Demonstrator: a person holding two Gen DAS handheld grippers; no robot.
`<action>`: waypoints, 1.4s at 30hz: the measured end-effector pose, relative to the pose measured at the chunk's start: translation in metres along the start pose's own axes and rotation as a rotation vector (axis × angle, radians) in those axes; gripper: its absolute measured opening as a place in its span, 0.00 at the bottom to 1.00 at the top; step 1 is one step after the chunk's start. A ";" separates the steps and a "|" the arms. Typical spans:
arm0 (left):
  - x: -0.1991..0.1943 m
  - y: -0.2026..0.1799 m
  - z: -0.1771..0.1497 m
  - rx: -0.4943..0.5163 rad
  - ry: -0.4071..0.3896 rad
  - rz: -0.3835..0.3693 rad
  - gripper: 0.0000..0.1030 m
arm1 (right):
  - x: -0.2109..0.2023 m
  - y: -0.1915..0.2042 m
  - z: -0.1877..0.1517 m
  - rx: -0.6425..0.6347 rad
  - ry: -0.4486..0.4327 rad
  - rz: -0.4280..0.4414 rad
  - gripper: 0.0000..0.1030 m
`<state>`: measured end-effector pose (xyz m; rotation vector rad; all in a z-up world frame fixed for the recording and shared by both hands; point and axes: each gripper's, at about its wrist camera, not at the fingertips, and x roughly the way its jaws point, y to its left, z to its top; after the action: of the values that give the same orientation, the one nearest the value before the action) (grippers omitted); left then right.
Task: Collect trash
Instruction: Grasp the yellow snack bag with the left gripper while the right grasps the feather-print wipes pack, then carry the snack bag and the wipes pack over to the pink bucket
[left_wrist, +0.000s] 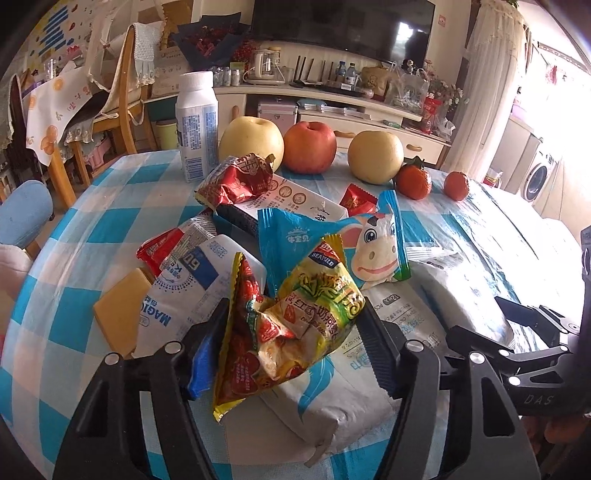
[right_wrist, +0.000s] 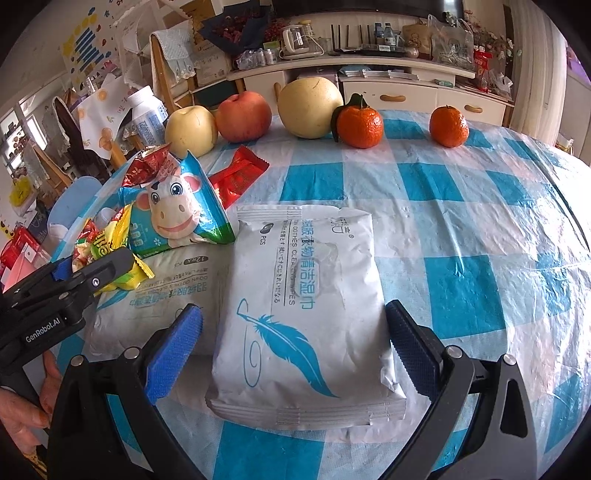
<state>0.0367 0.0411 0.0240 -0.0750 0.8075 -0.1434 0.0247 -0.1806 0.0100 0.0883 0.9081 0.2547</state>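
My left gripper is shut on a crumpled yellow, green and red snack wrapper and holds it over a white wipes pack. The left gripper also shows in the right wrist view with the wrapper in it. Behind lie a blue cow-print wrapper, red wrappers and a small red wrapper. My right gripper is open, its blue pads on either side of a second white wipes pack with a blue feather print.
A blue-and-white checked tablecloth covers the table. Two pears, an apple and two mandarins stand along the far edge. A white bottle stands far left. A yellow card lies at left. Chairs stand beyond.
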 end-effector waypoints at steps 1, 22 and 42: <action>0.000 0.002 0.000 -0.007 -0.001 -0.003 0.64 | 0.000 0.000 0.000 -0.003 0.000 0.000 0.96; -0.024 0.030 -0.002 -0.081 -0.032 -0.025 0.52 | -0.007 -0.004 -0.004 -0.019 -0.044 -0.016 0.75; -0.064 0.080 0.001 -0.152 -0.102 -0.037 0.52 | -0.050 0.002 -0.011 0.064 -0.205 0.080 0.74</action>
<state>0.0019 0.1304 0.0605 -0.2385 0.7141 -0.1121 -0.0137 -0.1915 0.0416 0.2067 0.7096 0.2861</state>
